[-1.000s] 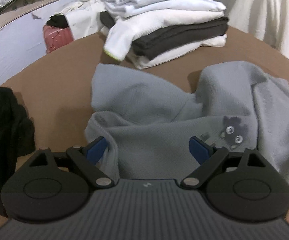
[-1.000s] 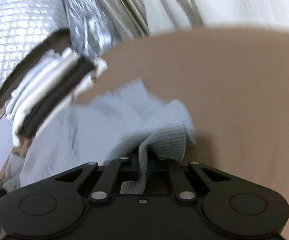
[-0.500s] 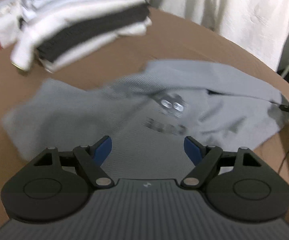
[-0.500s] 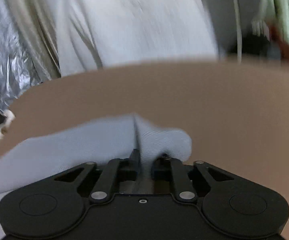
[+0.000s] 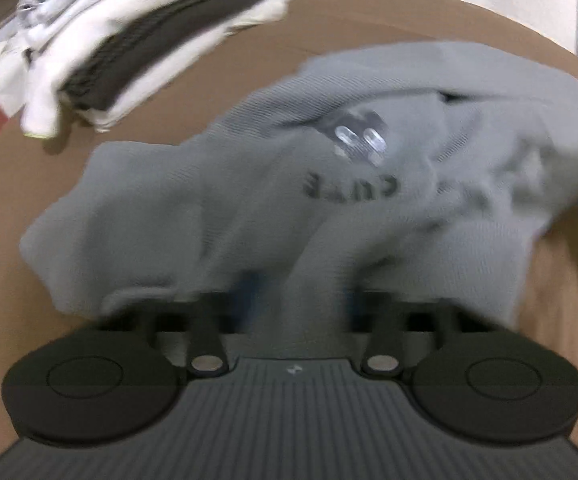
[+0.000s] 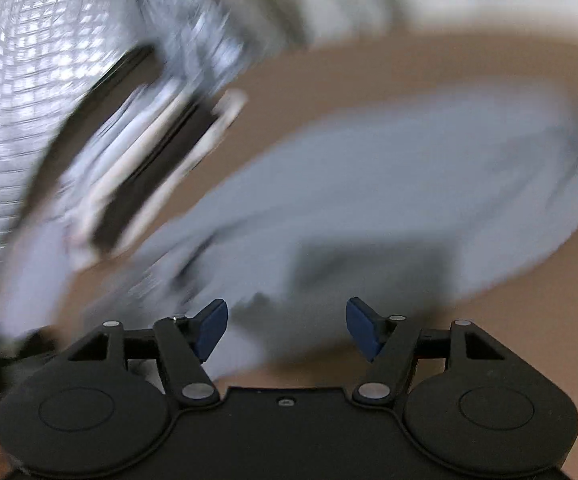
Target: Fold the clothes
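Two grippers over the brown table (image 5: 177,120), both views motion-blurred. Grey shirt (image 5: 249,200) lies crumpled and spread across the table, print side up, dark lettering and a small graphic visible. My left gripper (image 5: 297,300) sits at the shirt's near edge; a fold of grey fabric runs up between its fingers, blue pads mostly hidden by cloth and blur, so I cannot tell whether it is pinching. My right gripper (image 6: 287,330) is spread wide, blue pads (image 6: 211,330) well apart, nothing between them; shirt (image 6: 389,200) lies just ahead of and below it. Stack of folded clothes (image 5: 141,36) sits at the table's far left, apart from the shirt.
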The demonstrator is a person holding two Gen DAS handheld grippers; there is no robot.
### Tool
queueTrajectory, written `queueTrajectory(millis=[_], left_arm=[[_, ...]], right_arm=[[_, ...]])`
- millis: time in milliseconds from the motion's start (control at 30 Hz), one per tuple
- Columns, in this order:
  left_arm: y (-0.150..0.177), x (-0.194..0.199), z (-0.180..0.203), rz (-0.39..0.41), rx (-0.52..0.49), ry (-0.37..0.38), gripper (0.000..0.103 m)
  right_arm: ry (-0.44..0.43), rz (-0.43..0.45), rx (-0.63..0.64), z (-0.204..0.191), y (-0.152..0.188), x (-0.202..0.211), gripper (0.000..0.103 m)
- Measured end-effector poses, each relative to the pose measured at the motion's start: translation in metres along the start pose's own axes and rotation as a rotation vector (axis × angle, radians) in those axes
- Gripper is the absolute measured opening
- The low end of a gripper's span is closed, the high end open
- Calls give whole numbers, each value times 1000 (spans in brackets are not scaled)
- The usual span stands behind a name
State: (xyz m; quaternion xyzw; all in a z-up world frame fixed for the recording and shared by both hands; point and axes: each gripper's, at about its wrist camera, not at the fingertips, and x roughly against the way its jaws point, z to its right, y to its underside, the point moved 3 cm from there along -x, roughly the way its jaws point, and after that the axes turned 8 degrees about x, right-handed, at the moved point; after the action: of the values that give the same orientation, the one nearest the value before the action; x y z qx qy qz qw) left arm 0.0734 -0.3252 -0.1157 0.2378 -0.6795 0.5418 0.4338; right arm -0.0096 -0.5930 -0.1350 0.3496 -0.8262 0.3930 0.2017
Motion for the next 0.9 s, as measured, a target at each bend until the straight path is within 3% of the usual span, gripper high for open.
queueTrajectory(millis=[100,167,233,267,300,333,367,400,567,667,700,800,900], left_arm=[[-11,4,-6,53,-29,-99,11],[-16,12,-7,110,-38,-117,11],[-22,20,-8,160,-34,-117,10],[-27,24,-9,183,-34,-116,10],[-32,29,-9,204,-39,-121,10],[-37,33,-8,224,-45,-125,10],[-42,37,-9,243,-47,-129,10],[-48,42,-10,259,-45,-129,10],[-70,63,-25,276,48,-49,10],[-69,73,-30,252,90,34,13],[-66,76,-31,233,111,75,17],[-56,76,-35,185,185,184,54],[-46,68,-34,173,175,159,59]], right_arm=[[-139,-177,21,-31,29,-54,72],[-150,-240,111,-55,47,-79,84],[-130,-197,203,-76,51,-93,98],[-113,-166,249,-84,50,-99,98],[-91,-136,295,-91,49,-104,95],[-70,-105,342,-98,48,-110,71],[-58,-72,371,-101,43,-103,20],[-52,-36,390,-101,35,-89,9],[-20,141,484,-103,-5,-20,9],[56,261,554,-112,-26,58,8],[99,301,572,-112,-32,84,8],[296,343,498,-89,-38,148,8],[563,349,403,-50,-23,188,8]])
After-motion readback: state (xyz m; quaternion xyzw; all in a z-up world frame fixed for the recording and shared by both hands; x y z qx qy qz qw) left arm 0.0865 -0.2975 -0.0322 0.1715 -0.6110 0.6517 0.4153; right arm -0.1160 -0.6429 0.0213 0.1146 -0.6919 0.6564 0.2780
